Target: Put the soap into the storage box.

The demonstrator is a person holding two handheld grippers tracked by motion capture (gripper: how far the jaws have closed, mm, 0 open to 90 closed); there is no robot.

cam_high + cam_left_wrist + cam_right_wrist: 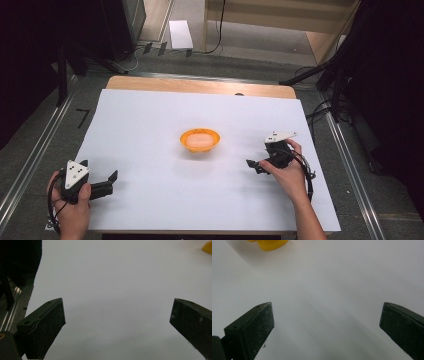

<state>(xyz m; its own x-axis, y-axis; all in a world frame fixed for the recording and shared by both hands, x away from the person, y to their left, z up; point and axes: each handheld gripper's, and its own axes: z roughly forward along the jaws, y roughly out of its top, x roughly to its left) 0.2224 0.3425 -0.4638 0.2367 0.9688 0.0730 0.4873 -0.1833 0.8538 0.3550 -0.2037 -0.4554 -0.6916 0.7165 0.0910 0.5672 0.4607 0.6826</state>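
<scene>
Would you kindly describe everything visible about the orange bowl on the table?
The orange bowl is small, round and glossy, plastic by its look. It stands upright near the middle of the white sheet, holding something pale that cannot be identified. Nothing else touches it; both hand-held grippers are well apart from it. Its edge also shows in the gripper views.

Orange bowl (207, 247) — cut off by both gripper views' edges — contents unclear

Nothing readable here that I can spot, no labels, brand names or numbers anywhere; the grey plates on my grippers just carry a few dark dots, and the black mark at the left of the frame isn't lettering
</scene>
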